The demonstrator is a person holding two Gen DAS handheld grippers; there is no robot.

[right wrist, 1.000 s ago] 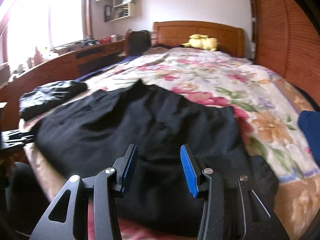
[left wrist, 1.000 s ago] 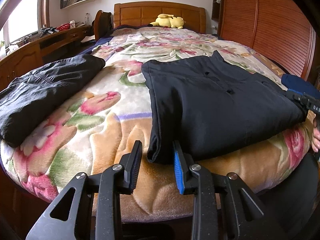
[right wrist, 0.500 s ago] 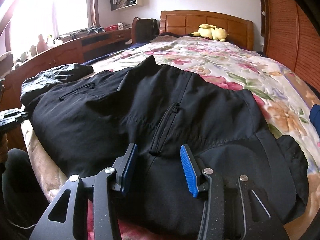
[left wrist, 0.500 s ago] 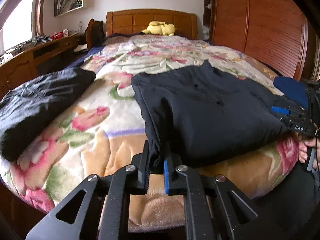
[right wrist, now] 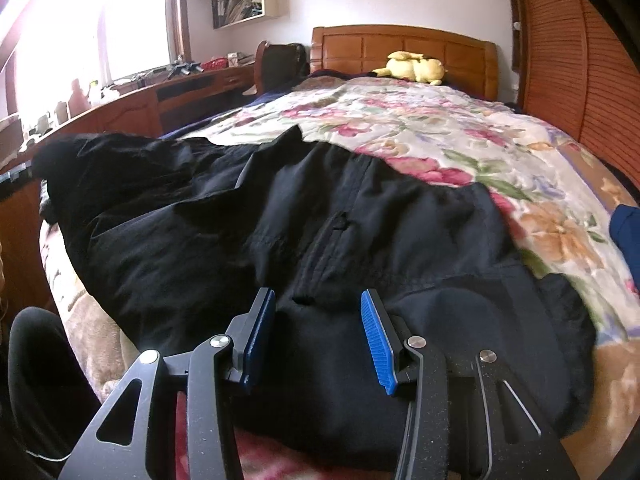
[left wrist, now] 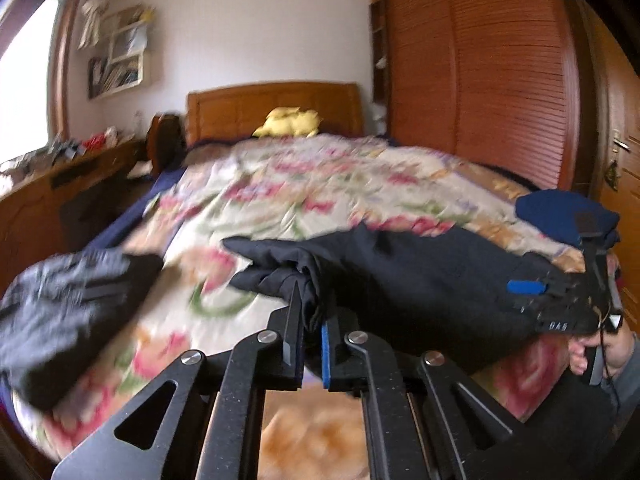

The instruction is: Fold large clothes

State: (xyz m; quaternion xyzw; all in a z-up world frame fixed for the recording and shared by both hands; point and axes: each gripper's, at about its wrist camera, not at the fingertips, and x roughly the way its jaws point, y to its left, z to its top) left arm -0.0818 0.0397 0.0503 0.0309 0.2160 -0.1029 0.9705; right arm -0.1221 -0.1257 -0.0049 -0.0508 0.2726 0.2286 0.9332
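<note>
Left tool [left wrist: 310, 326] clamped on bunched corner of black nylon jacket [left wrist: 420, 280], lifted off floral quilted bed [left wrist: 320, 184] for folding; right tool [right wrist: 316, 336] apart, pinning hem.

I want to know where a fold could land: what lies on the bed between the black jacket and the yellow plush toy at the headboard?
Only bare floral blanket between the black jacket and the yellow plush toy; the right wrist view shows it clearest.
</note>
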